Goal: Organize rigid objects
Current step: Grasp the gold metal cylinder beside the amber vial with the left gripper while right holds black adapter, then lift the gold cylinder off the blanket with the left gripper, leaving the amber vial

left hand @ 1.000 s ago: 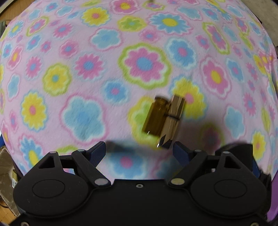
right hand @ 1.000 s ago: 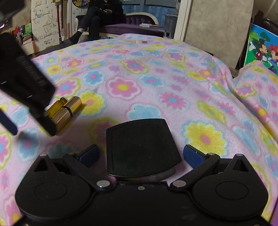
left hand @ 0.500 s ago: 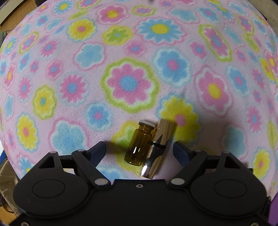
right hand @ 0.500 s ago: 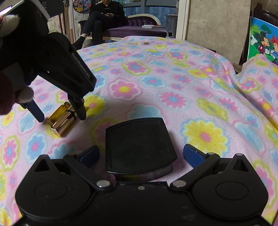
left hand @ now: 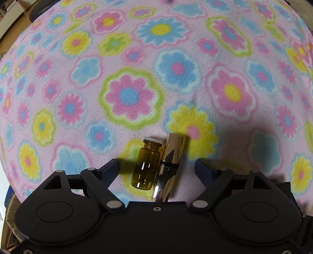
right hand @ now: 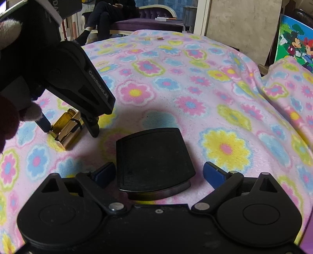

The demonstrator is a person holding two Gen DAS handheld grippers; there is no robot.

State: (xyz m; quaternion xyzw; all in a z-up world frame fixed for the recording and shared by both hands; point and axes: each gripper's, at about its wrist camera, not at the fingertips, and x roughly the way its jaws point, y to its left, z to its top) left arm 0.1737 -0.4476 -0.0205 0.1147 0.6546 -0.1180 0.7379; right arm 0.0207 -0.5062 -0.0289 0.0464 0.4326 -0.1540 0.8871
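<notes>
An amber glass vial [left hand: 146, 166] and a gold tube [left hand: 169, 166] lie side by side on the flowered blanket. My left gripper [left hand: 157, 169] points straight down over them. It is open, with one finger on each side of the pair and neither touching. In the right wrist view the same gripper [right hand: 68, 128] straddles the vial [right hand: 64, 119] and the tube [right hand: 68, 134]. A flat black case [right hand: 154, 158] lies between the fingers of my right gripper [right hand: 159, 173]. Its jaws are closing, and a small gap still shows beside the right pad.
The pink flowered blanket [right hand: 195, 88] covers the whole surface and rises in a fold at the right [right hand: 283, 78]. A small object [right hand: 154, 38] lies at its far edge. Behind it a person sits on a sofa [right hand: 109, 17], and a cartoon poster [right hand: 295, 45] stands at the right.
My left gripper has come down over the vial and tube, which now lie between its fingers. My right gripper's fingers have drawn inward towards the black case.
</notes>
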